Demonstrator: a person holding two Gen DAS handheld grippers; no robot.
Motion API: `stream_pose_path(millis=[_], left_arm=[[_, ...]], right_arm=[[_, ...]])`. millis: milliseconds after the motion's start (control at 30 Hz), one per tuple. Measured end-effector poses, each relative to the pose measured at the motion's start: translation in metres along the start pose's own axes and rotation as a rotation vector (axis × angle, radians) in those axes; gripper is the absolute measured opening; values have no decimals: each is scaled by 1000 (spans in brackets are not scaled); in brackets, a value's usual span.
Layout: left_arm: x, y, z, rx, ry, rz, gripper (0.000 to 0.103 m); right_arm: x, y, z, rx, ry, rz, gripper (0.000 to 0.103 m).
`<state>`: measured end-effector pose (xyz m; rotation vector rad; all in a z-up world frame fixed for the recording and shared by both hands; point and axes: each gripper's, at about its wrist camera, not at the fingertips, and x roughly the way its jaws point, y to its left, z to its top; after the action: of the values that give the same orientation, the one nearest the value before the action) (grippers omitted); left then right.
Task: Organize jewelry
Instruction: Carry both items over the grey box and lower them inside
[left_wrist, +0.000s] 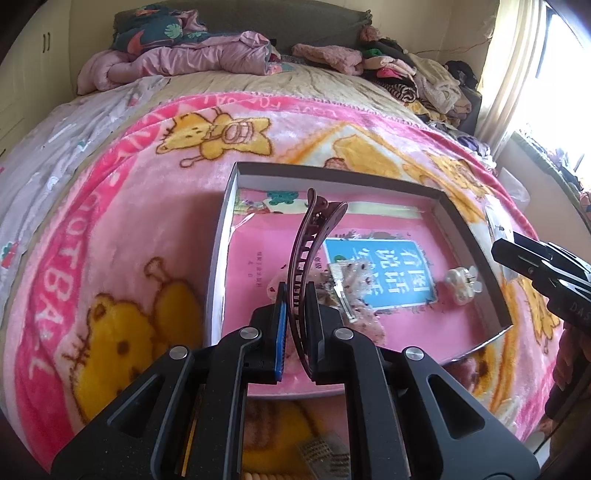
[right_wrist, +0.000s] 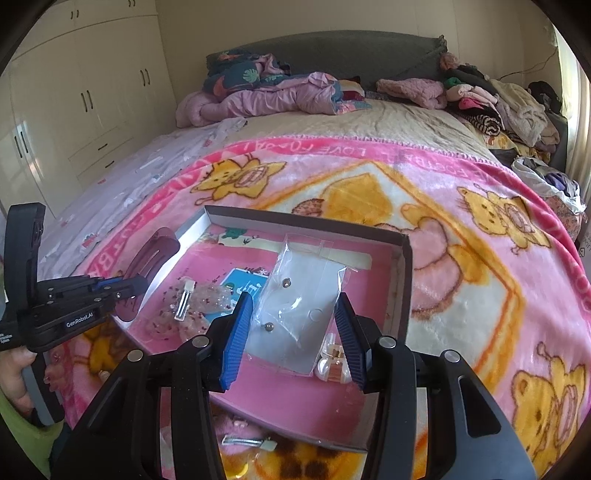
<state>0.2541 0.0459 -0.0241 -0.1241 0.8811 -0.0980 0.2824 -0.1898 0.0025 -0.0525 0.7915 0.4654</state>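
Left gripper is clamped tight on a long maroon hair clip, held over the shallow box on the pink blanket. My right gripper pinches a clear earring packet over that same box, a pearly clip lying just beneath it.
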Motion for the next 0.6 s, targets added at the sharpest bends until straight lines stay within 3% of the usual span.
stream_pose_path(millis=[600], left_arm=[[25,3,-4,-7,42,-12,4]], right_arm=[[59,12,-8,-12,105,20,44]])
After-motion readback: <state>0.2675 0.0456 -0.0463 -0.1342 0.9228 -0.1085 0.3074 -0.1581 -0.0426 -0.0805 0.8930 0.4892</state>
